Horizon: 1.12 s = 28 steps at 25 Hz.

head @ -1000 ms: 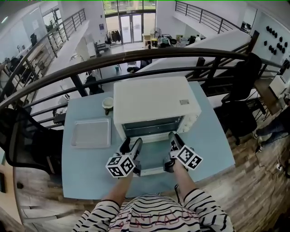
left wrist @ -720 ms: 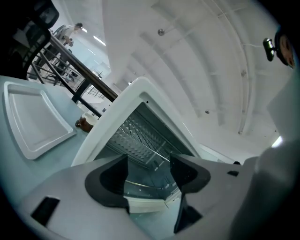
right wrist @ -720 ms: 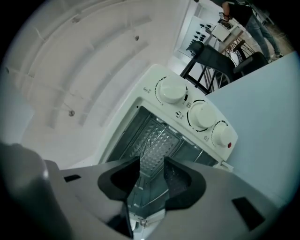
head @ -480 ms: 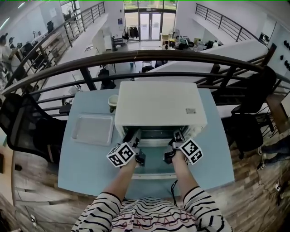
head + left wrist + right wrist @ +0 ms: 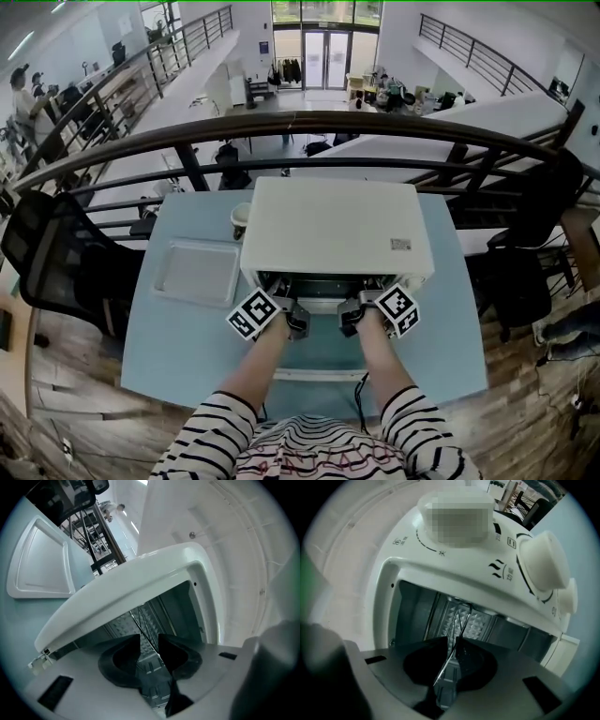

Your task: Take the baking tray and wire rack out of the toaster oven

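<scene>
The white toaster oven (image 5: 333, 225) stands mid-table with its door (image 5: 319, 361) folded down. Both grippers reach level into its mouth. The wire rack (image 5: 145, 620) sits inside and shows edge-on as thin wires. My left gripper (image 5: 289, 307) (image 5: 149, 639) has just been closing; a rack wire runs between its jaws, with a gap still showing on the left side. My right gripper (image 5: 354, 307) (image 5: 452, 641) has also been closing and now pinches a wire of the rack (image 5: 461, 616). The pale baking tray (image 5: 195, 272) (image 5: 42, 559) lies flat on the table left of the oven.
A small cup (image 5: 240, 217) stands by the oven's back left corner. The oven's round knobs (image 5: 543, 566) are on its right side. Behind the blue table (image 5: 450, 319) runs a dark railing (image 5: 281, 122). A black chair (image 5: 56, 262) stands at the left.
Both grippers have moved forward from over the lowered door into the oven mouth and rolled. Their jaws have narrowed around the rack's wires. The tray on the table has not moved.
</scene>
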Tool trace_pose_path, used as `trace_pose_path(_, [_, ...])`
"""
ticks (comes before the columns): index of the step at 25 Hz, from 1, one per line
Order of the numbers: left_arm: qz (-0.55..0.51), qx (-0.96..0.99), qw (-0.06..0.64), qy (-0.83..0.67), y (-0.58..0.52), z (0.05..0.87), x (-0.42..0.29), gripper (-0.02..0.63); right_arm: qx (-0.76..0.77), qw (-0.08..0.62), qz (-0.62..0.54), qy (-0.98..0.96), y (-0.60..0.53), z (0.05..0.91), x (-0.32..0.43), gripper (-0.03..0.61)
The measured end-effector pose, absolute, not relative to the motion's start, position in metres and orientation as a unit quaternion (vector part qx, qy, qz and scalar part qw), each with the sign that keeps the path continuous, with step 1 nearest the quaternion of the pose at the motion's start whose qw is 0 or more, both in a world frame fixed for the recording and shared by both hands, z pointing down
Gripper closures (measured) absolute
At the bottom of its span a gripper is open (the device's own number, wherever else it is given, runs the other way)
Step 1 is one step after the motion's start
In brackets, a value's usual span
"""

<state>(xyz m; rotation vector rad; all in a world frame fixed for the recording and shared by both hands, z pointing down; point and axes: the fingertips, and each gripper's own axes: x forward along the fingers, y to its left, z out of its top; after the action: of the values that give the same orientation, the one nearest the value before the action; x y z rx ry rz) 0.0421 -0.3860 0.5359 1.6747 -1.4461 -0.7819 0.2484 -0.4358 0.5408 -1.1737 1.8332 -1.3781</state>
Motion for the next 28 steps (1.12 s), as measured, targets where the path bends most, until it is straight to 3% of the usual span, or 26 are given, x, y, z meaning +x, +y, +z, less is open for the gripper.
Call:
trace_pose_path(8, [-0.366,0.631,0.452,-0.513,-0.385,0.535,0.048,0.557,-0.442,0.272,-0.518,0.68,-0.429,0.54,0.249,0.54])
trace_pose_path(28, [-0.359,0.633,0.505,-0.464,-0.286,0.544,0.066,0.576,-0.454,0.314,-0.531,0.643,-0.324,0.548,0.27,0.549])
